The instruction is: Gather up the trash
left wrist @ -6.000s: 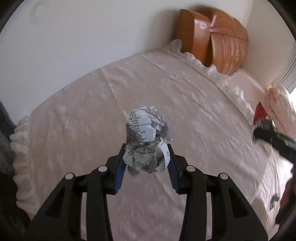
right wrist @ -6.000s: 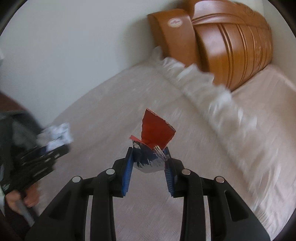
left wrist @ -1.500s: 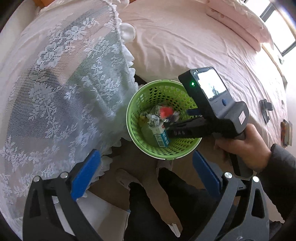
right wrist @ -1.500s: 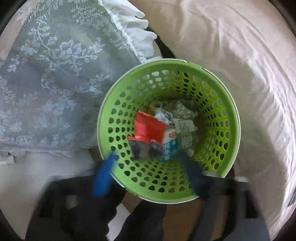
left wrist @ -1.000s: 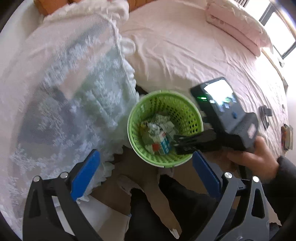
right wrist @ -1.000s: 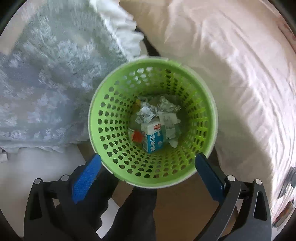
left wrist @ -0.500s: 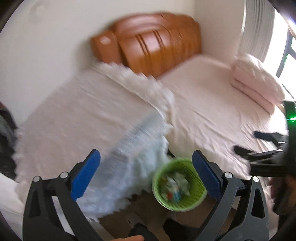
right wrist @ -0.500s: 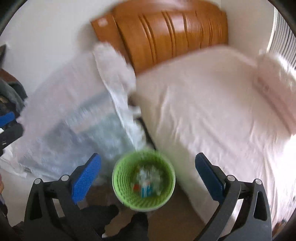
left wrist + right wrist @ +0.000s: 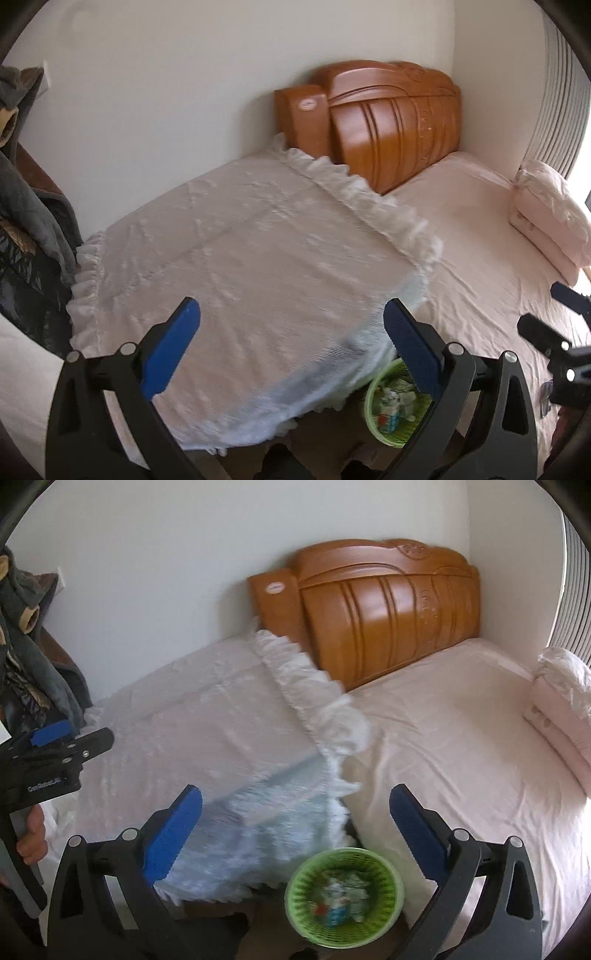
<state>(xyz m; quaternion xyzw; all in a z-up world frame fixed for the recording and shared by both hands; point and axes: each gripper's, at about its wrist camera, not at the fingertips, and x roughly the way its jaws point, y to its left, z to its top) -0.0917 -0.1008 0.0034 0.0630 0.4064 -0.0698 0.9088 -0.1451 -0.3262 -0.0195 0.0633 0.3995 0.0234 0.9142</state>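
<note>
Down on the floor sits the green basket [image 9: 343, 895], perforated all round, with the trash [image 9: 341, 895] heaped inside it: crumpled paper, a small blue-and-white carton, a speck of red (the view is blurred, so finer detail is lost). The basket stands just beside the hanging lace edge of the white frilled cover [image 9: 207, 738] and close to the side of the bed [image 9: 454, 738].

The right gripper [image 9: 295, 832] hangs above the basket, its blue pads spread wide and nothing between them. The left gripper [image 9: 291, 343] is likewise released, jaws far apart and empty, held over the lace cover; in its view the basket [image 9: 391, 410] peeks out low, partly behind its right finger.

Further out, the pink sheet runs up to a carved wooden headboard [image 9: 388, 605] against the white wall, and folded bedding [image 9: 565, 709] lies stacked at the far right. At the left edge dark grey clothing [image 9: 26, 206] hangs.
</note>
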